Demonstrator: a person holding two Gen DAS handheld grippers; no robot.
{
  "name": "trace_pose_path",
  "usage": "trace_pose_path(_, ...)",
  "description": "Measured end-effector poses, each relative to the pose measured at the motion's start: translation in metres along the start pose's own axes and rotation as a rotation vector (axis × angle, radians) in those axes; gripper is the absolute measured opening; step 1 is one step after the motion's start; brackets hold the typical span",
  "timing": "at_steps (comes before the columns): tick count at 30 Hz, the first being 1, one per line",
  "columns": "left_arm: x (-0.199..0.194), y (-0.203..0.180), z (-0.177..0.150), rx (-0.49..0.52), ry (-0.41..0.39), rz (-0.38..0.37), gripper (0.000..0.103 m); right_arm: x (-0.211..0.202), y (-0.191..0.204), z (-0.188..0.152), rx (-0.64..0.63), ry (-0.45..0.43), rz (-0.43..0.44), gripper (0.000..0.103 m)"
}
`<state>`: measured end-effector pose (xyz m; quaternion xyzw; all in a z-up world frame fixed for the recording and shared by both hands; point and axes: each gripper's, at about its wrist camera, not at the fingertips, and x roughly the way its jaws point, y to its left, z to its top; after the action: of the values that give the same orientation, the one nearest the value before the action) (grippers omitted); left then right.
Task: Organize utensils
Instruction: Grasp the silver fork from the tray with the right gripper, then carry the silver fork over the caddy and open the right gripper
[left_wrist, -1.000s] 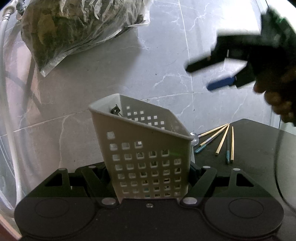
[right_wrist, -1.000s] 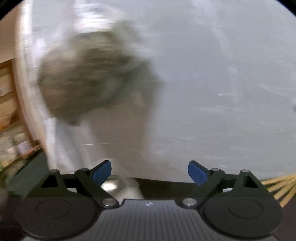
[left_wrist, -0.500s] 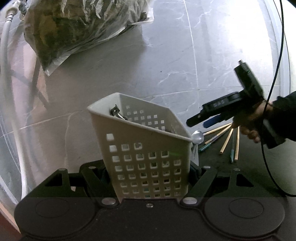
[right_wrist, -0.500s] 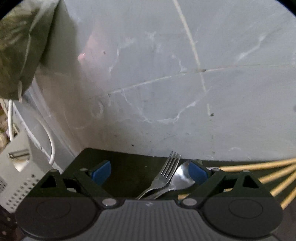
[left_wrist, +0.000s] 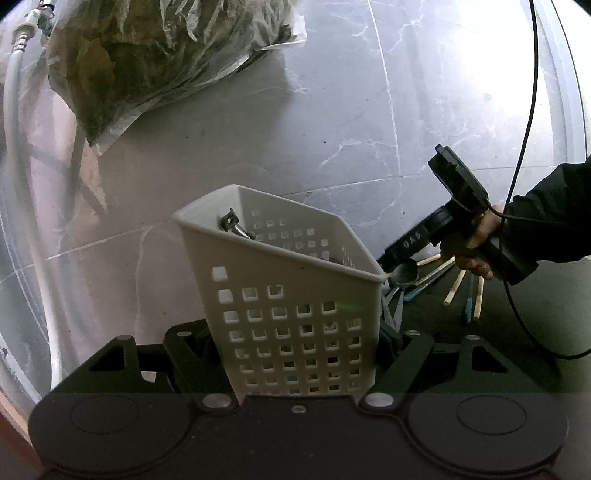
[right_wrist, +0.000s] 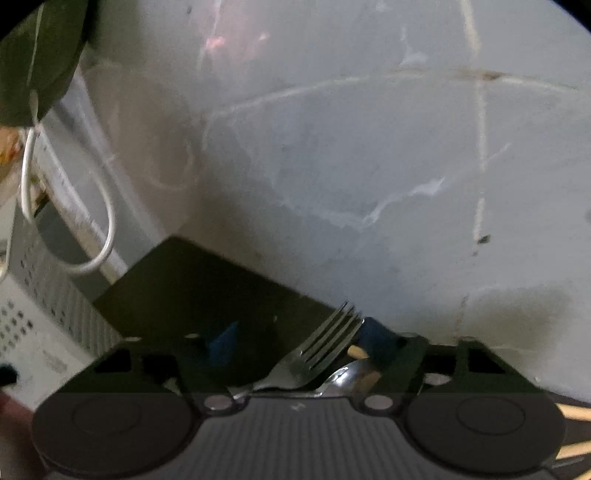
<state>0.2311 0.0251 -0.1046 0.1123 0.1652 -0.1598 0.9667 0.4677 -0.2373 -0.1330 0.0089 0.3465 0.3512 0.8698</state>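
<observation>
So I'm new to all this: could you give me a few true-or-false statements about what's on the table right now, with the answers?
1. The white perforated basket is clamped in the left gripper. True.
2. The basket is empty. False: a metal utensil leans against its inside wall.
3. A fork lies between the fingers of the right gripper, whose jaws are closing. True.
4. The chopsticks already stand in the basket. False: they lie on the dark mat beside it.
5. The floor behind is wooden planks. False: it is grey marbled tile.
</observation>
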Motion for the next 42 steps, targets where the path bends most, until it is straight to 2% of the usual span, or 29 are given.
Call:
trace_pose_path(1,0.0,0.0,0.0,-0.003,0.0,0.003,0.078,0.001,0.001,-0.001,-0.012,0.007,0.001,0.06)
trace_pose_path(3,0.001,-0.001,-0.001,-0.007,0.001,0.01,0.078,0.0,0.002,0.0,-0.015,0.011,0.007,0.041)
trace_pose_path(6,0.001,-0.001,-0.001,-0.012,0.001,0.015,0.079,-0.003,0.001,-0.002,-0.003,0.005,0.005,0.025)
trace_pose_path(10,0.002,-0.002,-0.001,-0.01,0.002,0.013,0.079,-0.004,-0.004,-0.004,0.04,-0.016,0.017,0.018)
trace_pose_path(12,0.002,-0.001,0.0,-0.011,0.001,0.011,0.079,-0.008,-0.005,-0.006,0.079,-0.042,0.027,0.009)
trace_pose_path(18,0.003,0.001,-0.002,-0.013,-0.007,0.002,0.078,-0.048,0.019,-0.01,0.128,-0.19,-0.01,0.001)
trace_pose_path(27,0.001,0.008,-0.007,-0.012,-0.018,-0.026,0.078,-0.132,0.11,0.007,-0.079,-0.406,-0.135,0.001)
trace_pose_path(33,0.0,0.013,-0.01,-0.011,-0.026,-0.043,0.078,-0.189,0.18,0.031,-0.222,-0.634,-0.169,0.001)
trace_pose_path(37,0.0,0.015,-0.011,-0.007,-0.029,-0.05,0.078,-0.187,0.216,0.039,-0.274,-0.729,-0.172,0.001)
trace_pose_path(40,0.0,0.016,-0.011,-0.005,-0.03,-0.054,0.078,-0.166,0.233,0.037,-0.324,-0.736,-0.192,0.001)
trace_pose_path(42,0.0,0.017,-0.012,-0.004,-0.031,-0.057,0.078,-0.154,0.243,0.031,-0.347,-0.71,-0.181,0.001)
